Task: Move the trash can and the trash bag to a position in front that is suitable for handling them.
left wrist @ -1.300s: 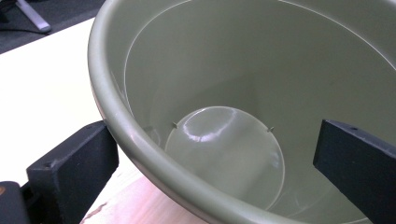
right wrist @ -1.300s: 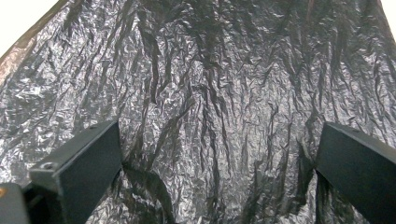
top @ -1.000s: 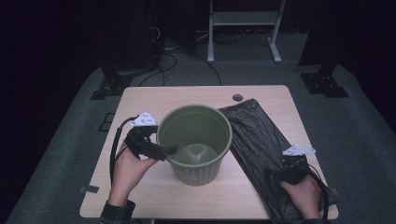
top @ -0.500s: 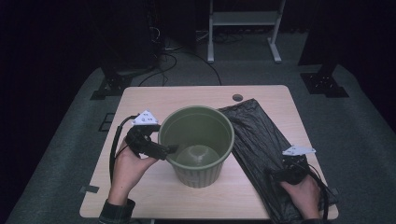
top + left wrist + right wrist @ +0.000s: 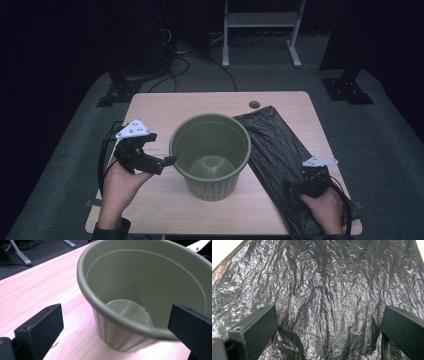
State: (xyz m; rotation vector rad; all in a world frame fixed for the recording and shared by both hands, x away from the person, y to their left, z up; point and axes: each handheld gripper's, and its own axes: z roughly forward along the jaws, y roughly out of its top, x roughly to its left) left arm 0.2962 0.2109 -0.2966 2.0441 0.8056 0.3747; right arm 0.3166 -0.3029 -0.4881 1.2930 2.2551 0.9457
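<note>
At the table's left, our left gripper [image 5: 167, 161] holds its jaws wide apart beside the upright, round olive-green plastic pot [image 5: 210, 155], mouth up. Our right gripper [image 5: 311, 176], jaws equally spread, hovers over the crinkled black plastic bag [image 5: 280, 155], lying flat, long axis near-to-far.

From where I stand, the person's left hand [image 5: 122, 180] comes up from the near edge of the table and grips the left gripper [image 5: 167, 160], which points sideways toward the green pot [image 5: 210, 155] — its tips just beside the pot's outer wall, near the rim. In the left gripper view its two black jaws stand wide apart, the pot's near rim between them, not touching. The right hand [image 5: 320, 207] sits on the pot's other side, nearer the table's front edge, wrist low. It holds the right gripper [image 5: 311, 184] angled forward and down — jaws spread wide, nothing held.
</note>
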